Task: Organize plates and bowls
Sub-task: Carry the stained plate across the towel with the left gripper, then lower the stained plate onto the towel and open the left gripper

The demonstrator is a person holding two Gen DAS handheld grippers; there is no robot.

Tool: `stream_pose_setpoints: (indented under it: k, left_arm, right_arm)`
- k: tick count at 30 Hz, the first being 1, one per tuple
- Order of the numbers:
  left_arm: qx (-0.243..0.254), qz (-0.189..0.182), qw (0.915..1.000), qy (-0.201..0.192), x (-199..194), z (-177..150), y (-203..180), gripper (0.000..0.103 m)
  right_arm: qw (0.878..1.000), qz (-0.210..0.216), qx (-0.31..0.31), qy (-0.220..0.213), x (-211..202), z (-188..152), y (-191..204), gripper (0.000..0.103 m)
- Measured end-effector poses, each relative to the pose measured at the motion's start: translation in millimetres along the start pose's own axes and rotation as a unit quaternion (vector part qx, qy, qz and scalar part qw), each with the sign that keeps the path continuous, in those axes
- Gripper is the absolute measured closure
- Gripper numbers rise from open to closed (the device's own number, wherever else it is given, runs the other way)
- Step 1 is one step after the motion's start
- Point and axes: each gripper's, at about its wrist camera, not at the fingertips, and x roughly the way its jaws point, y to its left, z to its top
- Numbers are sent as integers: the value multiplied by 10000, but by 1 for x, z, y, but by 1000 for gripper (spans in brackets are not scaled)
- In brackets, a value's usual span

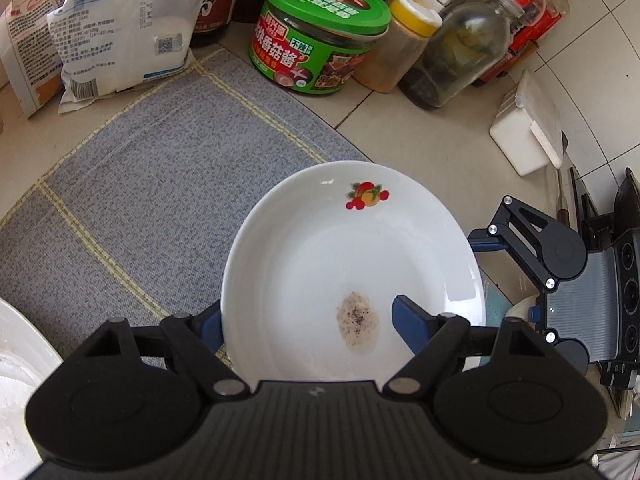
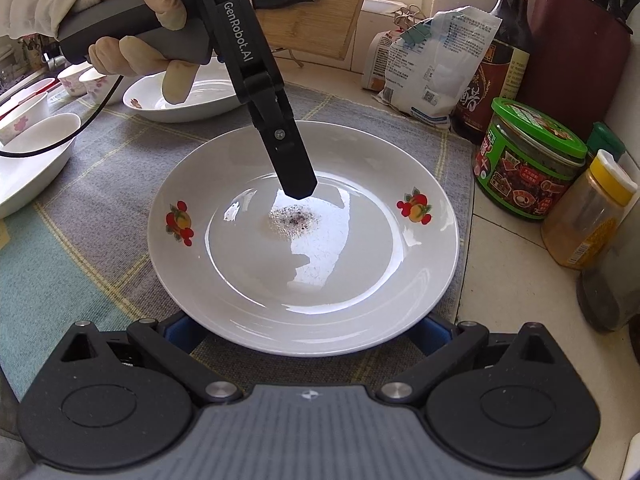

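Plate (image 2: 304, 240), white with fruit decals and a speckled residue spot, sits on the grey mat (image 2: 100, 200), centre of the right wrist frame. Left gripper (image 1: 308, 320) straddles its rim: one blue finger (image 1: 408, 320) over the inside, the other outside, jaws spread, no visible pinch. Right gripper (image 2: 304, 332): fingertips hidden under the plate's near edge, can't tell its state. More bowls (image 2: 180, 100) upper left.

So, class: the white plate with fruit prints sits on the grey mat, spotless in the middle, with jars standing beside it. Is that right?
Not quite. The plate is not spotless: a speckled dried stain marks its middle, as the right wrist view shows. It does sit on the grey mat, with jars beside it.
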Motion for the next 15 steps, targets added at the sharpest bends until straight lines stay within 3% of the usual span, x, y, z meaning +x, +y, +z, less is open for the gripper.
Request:
stream_pose_setpoints:
  k: [15]
  left_arm:
    - [175,458,9974,-519,-33,-17,-16,19]
  right_arm:
    - [9979,-180,624,-41,-16,-5,8,0]
